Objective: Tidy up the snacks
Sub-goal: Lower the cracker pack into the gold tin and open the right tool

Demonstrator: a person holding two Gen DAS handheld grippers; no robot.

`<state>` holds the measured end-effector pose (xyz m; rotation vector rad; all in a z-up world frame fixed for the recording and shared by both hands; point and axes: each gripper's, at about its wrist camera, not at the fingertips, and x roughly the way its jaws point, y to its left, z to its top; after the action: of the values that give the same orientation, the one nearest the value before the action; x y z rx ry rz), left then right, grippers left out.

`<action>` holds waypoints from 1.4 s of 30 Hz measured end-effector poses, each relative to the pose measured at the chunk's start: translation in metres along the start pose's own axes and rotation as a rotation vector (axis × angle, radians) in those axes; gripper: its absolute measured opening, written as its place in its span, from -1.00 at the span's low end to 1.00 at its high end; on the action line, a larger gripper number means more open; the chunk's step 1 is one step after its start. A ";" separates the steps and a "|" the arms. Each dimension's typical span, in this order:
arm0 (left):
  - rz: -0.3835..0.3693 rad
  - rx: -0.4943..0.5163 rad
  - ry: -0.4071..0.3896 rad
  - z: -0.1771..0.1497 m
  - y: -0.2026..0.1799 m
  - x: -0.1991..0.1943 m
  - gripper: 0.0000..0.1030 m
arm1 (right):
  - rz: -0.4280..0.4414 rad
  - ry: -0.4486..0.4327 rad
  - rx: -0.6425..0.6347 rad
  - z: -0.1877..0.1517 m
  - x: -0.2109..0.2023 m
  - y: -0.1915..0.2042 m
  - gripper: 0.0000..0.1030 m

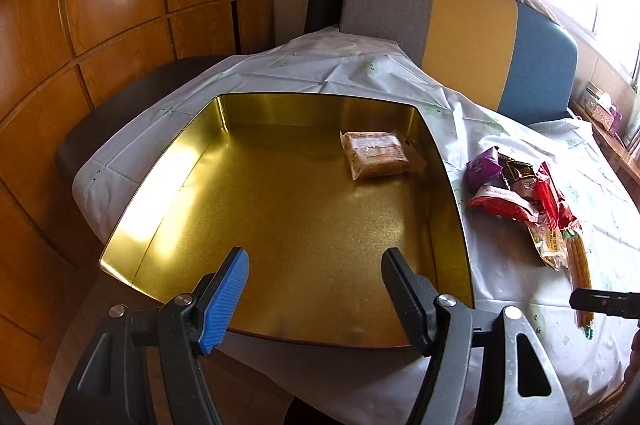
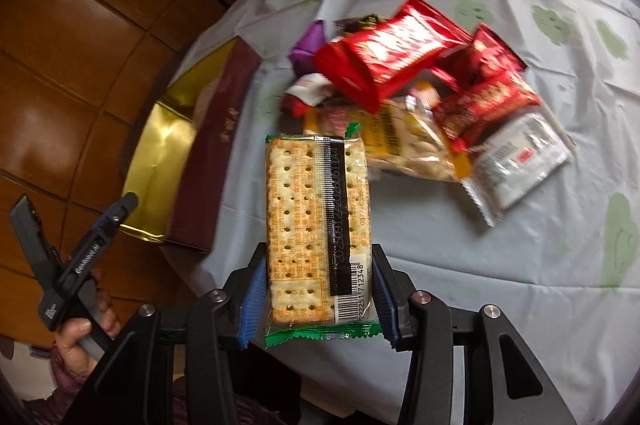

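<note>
A gold tin box [image 1: 168,181] lies open on the table; one clear-wrapped biscuit packet [image 1: 378,154] rests in its far right corner. My left gripper [image 1: 316,289] is open and empty over the box's near edge. My right gripper [image 2: 320,289] is shut on a cracker packet [image 2: 316,217] with green ends, held above the table. A pile of snacks lies beyond it: red packets [image 2: 384,53], a purple one [image 2: 308,43], a yellow peanut bag [image 2: 408,141], a silver packet [image 2: 516,161]. The pile [image 1: 524,197] shows right of the box in the left wrist view. The box's maroon side [image 2: 218,145] appears at left.
A white patterned cloth [image 2: 520,265] covers the round table. A grey, yellow and blue chair back [image 1: 460,25] stands behind it, wooden cabinets [image 1: 100,5] at left. The hand holding the left gripper handle [image 2: 68,265] shows at lower left. The right gripper's tip [image 1: 604,303] shows at the right edge.
</note>
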<state>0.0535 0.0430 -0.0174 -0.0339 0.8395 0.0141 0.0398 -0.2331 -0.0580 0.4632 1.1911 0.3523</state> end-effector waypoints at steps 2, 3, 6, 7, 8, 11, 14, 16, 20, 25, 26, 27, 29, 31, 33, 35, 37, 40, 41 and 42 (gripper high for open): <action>0.005 -0.008 -0.001 -0.001 0.003 0.001 0.36 | 0.015 -0.003 -0.023 0.006 0.004 0.016 -0.07; 0.008 -0.013 -0.001 -0.001 0.004 0.001 0.36 | 0.022 -0.007 -0.037 0.009 0.005 0.024 -0.07; 0.016 -0.041 0.001 0.000 0.012 0.002 0.36 | 0.048 -0.018 -0.075 0.021 0.008 0.051 -0.07; 0.020 -0.046 0.001 0.000 0.014 0.002 0.36 | 0.059 -0.022 -0.085 0.025 0.009 0.060 -0.07; 0.025 -0.053 0.000 0.000 0.017 0.002 0.36 | 0.068 -0.024 -0.097 0.029 0.012 0.070 -0.07; 0.035 -0.073 -0.007 0.001 0.024 0.001 0.36 | 0.075 -0.016 -0.141 0.042 0.023 0.100 -0.07; 0.048 -0.097 -0.009 0.001 0.034 0.001 0.36 | 0.071 -0.007 -0.175 0.053 0.039 0.128 -0.06; 0.056 -0.114 -0.007 0.001 0.041 0.002 0.36 | 0.058 0.002 -0.189 0.061 0.048 0.140 -0.06; 0.067 -0.141 -0.003 -0.001 0.052 0.002 0.36 | 0.002 0.025 -0.220 0.073 0.072 0.163 -0.06; 0.074 -0.167 0.002 -0.002 0.063 0.004 0.36 | -0.076 0.049 -0.243 0.082 0.094 0.173 -0.02; 0.074 -0.170 0.004 -0.003 0.064 0.005 0.36 | -0.082 0.052 -0.246 0.083 0.096 0.174 -0.02; 0.074 -0.174 0.006 -0.003 0.066 0.006 0.36 | -0.088 0.054 -0.252 0.083 0.099 0.174 -0.02; 0.072 -0.176 0.010 -0.004 0.067 0.008 0.36 | -0.106 0.054 -0.265 0.082 0.101 0.175 -0.02; 0.071 -0.178 0.011 -0.004 0.068 0.009 0.36 | -0.116 0.049 -0.274 0.081 0.099 0.174 0.00; 0.070 -0.178 0.011 -0.005 0.068 0.010 0.36 | -0.128 0.038 -0.286 0.079 0.098 0.172 0.06; 0.067 -0.177 0.010 -0.005 0.067 0.009 0.36 | -0.135 0.018 -0.291 0.078 0.094 0.172 0.14; 0.064 -0.173 0.010 -0.005 0.065 0.009 0.36 | -0.139 -0.011 -0.305 0.075 0.088 0.173 0.16; 0.059 -0.167 0.010 -0.005 0.063 0.008 0.36 | -0.144 -0.066 -0.342 0.070 0.076 0.177 0.28; 0.058 -0.162 0.008 -0.004 0.061 0.007 0.36 | -0.150 -0.092 -0.357 0.067 0.070 0.178 0.43; 0.058 -0.156 0.005 -0.004 0.060 0.005 0.36 | -0.153 -0.115 -0.369 0.065 0.065 0.179 0.48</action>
<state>0.0523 0.1025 -0.0257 -0.1564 0.8425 0.1337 0.1196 -0.0584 0.0023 0.0703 1.0146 0.3976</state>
